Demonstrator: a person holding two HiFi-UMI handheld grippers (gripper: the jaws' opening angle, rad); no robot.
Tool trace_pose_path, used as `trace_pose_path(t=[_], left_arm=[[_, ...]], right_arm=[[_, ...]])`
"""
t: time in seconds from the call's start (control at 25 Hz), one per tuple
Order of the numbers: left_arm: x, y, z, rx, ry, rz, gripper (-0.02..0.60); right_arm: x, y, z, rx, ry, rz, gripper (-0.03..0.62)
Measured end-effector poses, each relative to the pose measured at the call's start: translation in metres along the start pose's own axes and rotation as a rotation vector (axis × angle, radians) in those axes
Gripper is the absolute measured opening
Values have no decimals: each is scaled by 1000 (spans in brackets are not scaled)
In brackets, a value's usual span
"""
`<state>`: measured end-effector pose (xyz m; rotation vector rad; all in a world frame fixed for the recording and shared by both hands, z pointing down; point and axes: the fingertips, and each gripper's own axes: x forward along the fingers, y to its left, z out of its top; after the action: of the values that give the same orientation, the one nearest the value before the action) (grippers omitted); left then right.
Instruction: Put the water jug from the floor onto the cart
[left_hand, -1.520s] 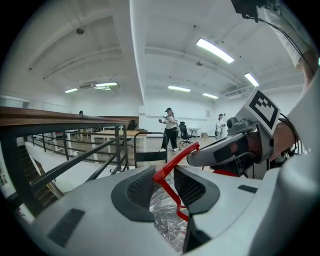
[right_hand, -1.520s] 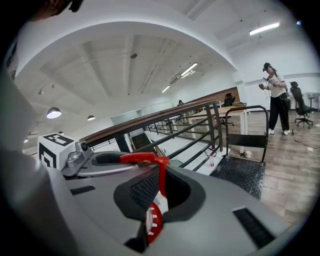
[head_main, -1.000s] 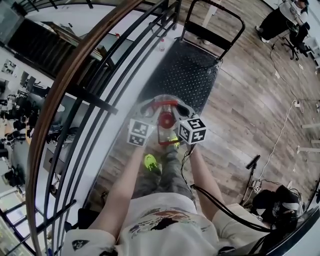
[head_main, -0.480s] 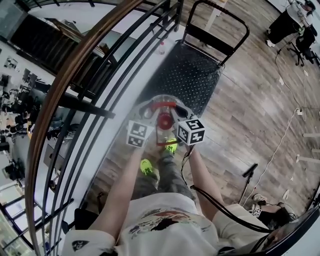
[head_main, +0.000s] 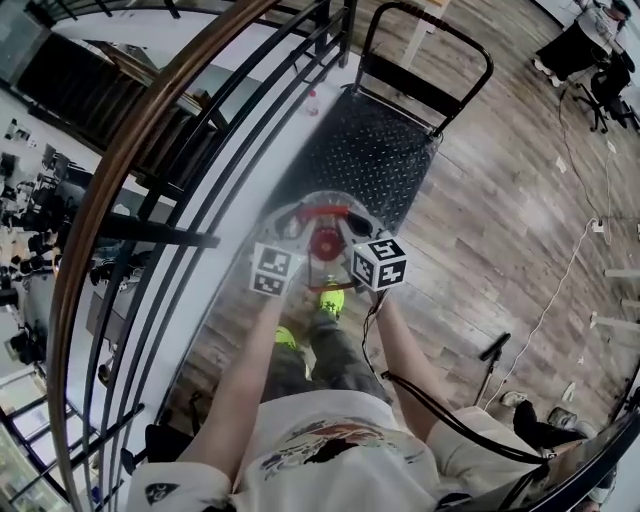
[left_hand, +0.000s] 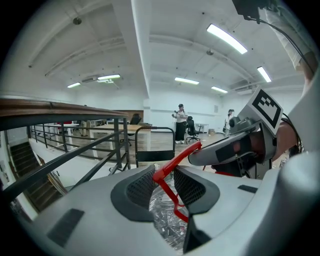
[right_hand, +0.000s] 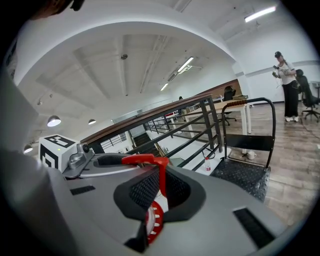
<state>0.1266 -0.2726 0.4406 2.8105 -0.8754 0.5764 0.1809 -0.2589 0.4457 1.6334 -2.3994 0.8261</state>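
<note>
The clear water jug with a red cap hangs above the wooden floor, just short of the near end of the black cart. Its red handle is held from both sides. My left gripper is shut on the handle with the jug's crinkled body below the jaws. From the other side my right gripper is shut on a thin upright part of the handle, above the cap. The cart's deck lies ahead.
A black railing with a wooden rail runs along the left, with stairs beyond. A small bottle stands by the cart's left side, a cup at its far end under the push handle. My yellow-green shoes are below the jug.
Both grippers and the jug have travelled forward together toward the cart, whose near end now lies closer to the jug. Both grips are unchanged.
</note>
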Motion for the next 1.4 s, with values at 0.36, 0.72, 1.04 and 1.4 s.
trace_pose_path(t=[0.36,0.72,1.04,1.4], left_arm=[[41,3,-7,-6,14,-44,117],[99,25,-14,11,14,-157,117],[154,31,-14,44,41,-231,117],[189,31,-42,36,62,-245,117]], right_arm=[[15,-37,-5,32,14,-40,20],[45,-83,-1,105,27,-144,20],[66,-131,-3,165,-9,-206,20],[82,-165,-26,197,-18,-238,20]])
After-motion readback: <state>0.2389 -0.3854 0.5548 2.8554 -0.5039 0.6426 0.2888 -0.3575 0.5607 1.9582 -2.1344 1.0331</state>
